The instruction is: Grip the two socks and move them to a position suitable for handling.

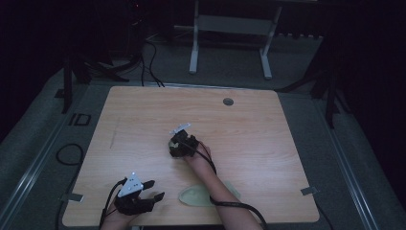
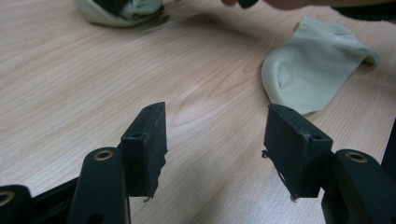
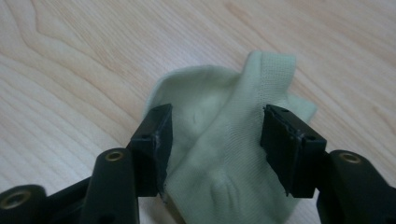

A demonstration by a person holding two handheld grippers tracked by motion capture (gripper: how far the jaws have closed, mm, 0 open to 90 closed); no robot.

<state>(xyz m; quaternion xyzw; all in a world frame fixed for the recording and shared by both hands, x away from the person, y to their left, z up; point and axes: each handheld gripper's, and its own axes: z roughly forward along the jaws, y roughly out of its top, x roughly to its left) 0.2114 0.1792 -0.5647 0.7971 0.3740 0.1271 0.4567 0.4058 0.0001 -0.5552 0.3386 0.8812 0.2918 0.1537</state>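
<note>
Dim room, pale wooden bench (image 1: 143, 115) lit in the middle. Two light green socks are in play: one lies flat at the bench's six o'clock edge (image 1: 191, 196), the other sits bunched near the centre (image 3: 224, 154). The right gripper (image 1: 181, 143) hovers over that bunched sock, jaws released either side, not pinching. The left gripper (image 1: 151, 189), also released, waits at seven o'clock. I'd say a grasp is next: lower, then clench.

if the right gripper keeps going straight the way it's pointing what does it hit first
Most likely the pale green sock bunched between and just beyond the right gripper's open jaws, on the wooden table.
</note>
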